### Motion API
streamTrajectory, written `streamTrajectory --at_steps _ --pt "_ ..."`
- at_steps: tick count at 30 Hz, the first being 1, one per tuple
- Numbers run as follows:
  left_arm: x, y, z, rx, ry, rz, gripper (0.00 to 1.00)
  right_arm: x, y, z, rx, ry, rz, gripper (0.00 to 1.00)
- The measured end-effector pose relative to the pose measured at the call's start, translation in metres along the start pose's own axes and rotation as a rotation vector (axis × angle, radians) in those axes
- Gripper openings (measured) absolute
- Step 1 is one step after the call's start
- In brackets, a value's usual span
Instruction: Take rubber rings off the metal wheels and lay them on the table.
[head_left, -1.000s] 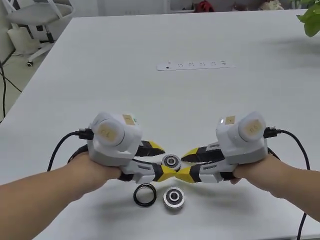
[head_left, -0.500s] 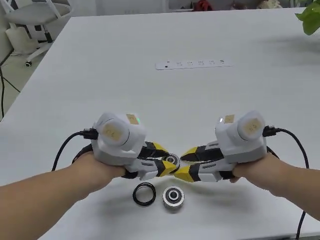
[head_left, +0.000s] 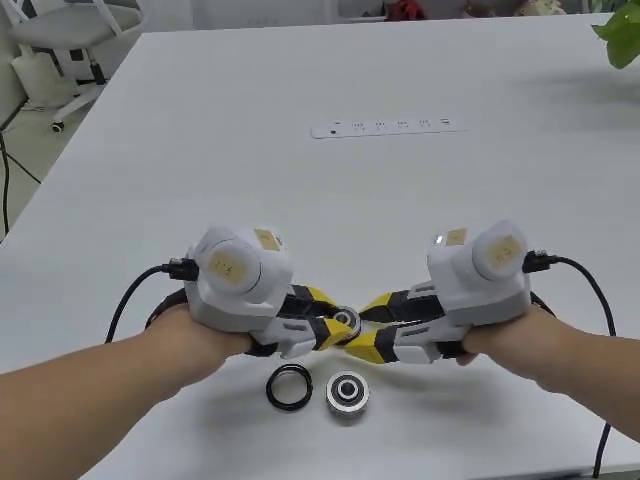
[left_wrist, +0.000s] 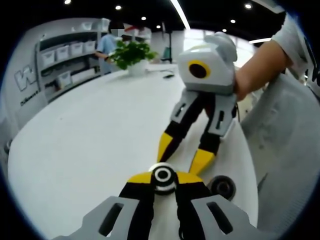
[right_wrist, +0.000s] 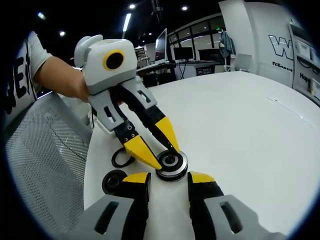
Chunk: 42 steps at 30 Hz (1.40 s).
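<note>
With the wheel (head_left: 343, 321) as centre, the left hand-held gripper (head_left: 334, 322) lies at its left, the right hand-held gripper (head_left: 357, 328) at its right, a ring (head_left: 289, 388) and second wheel (head_left: 347, 393) on the bench (head_left: 200, 150) just before it, and a power strip (head_left: 388, 128) well behind.

The work surface is a white table (head_left: 420, 60) with a smooth matte top. Items resting directly on it:

- Power strip (head_left: 387, 128): white, lying flat near the middle of the table, long side running left to right.
- Rubber ring (head_left: 289, 387): black, lying flat near the front edge.
- Metal wheel (head_left: 347, 392): lying flat on its face just to the right of the rubber ring, close beside it but apart.
- Potted plant (left_wrist: 131, 54): green leaves in a white pot, standing upright at the far right corner.
</note>
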<state>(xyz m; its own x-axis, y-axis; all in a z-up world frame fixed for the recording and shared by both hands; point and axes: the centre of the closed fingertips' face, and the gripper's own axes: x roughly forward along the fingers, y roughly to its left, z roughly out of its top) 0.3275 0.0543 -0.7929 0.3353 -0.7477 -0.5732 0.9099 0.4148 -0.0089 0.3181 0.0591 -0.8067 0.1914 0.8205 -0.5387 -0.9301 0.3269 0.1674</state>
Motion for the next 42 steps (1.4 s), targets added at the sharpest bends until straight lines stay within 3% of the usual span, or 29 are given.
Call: streamTrajectory --at_steps 34,42 --pt "0.000 0.001 0.000 0.001 -0.009 0.039 0.13 -0.002 -0.003 -0.001 0.034 0.000 -0.028 0.21" --pt "0.000 0.001 -0.001 -0.002 -0.008 0.041 0.13 -0.006 -0.007 -0.006 0.039 0.014 -0.041 0.07"
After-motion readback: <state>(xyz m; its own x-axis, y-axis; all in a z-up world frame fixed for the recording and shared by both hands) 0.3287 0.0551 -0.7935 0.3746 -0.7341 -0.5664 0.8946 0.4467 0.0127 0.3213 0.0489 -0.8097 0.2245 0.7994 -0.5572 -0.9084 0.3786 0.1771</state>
